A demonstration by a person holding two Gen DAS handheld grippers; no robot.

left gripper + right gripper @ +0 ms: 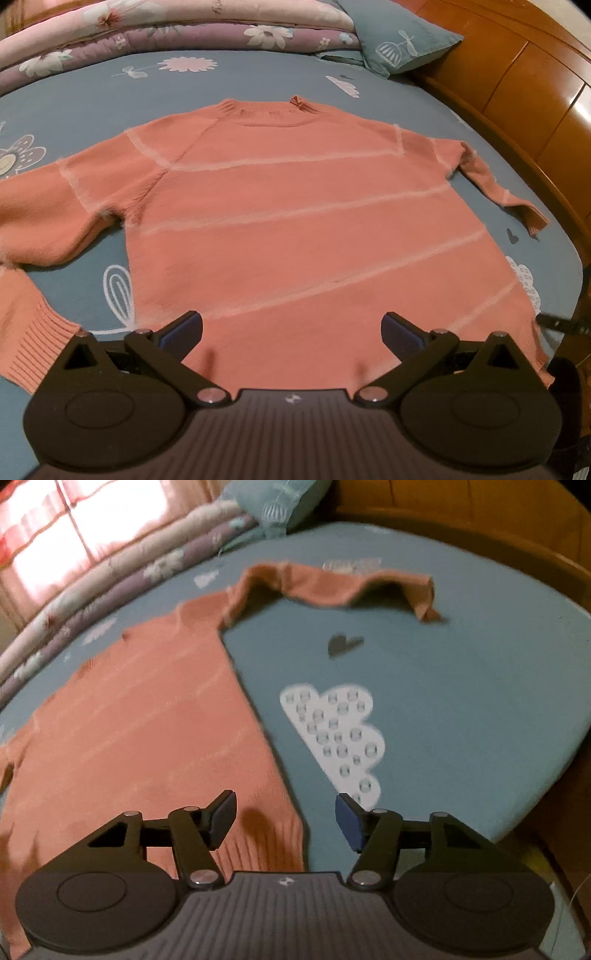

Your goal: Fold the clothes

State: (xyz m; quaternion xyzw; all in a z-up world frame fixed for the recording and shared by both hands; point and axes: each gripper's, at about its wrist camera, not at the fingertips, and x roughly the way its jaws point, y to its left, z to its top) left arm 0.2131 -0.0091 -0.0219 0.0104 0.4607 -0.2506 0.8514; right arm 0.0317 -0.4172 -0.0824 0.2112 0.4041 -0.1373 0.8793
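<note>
The sweater (pixel 288 221) lies flat on the bed (pixel 258 74), front up, neck away from the camera and hem nearest it. That spread-out pose looks like the start of a fold: the body is smoothed so the sides can be turned in. Both sleeves are still out. The one at the picture's left bends down, its ribbed cuff (pixel 33 339) close to the hem; the other sleeve (pixel 332 587) trails out over the sheet, rumpled and partly lifted in a ridge, so it likely needs straightening or folding in first.

The left tongs (pixel 291 328) hang over the middle of the hem with the jaws wide apart and nothing between the pads; knit shows in the gap, but no pinch. The right tongs (pixel 286 818) stand at the hem's corner, jaws about half open, holding nothing; the knit's edge runs between them, and the blue pads are clear of it as far as I can tell. The right view is blurred, which fits a hand in motion.

Both sit at the hem, probably to take it at two points.

No brand or readable writing shows on the sweater. Each tongs' body carries only a small pale mark (pixel 289 400). The folded quilts (pixel 166 33) bear faint script near the top edge, too small to read.
</note>
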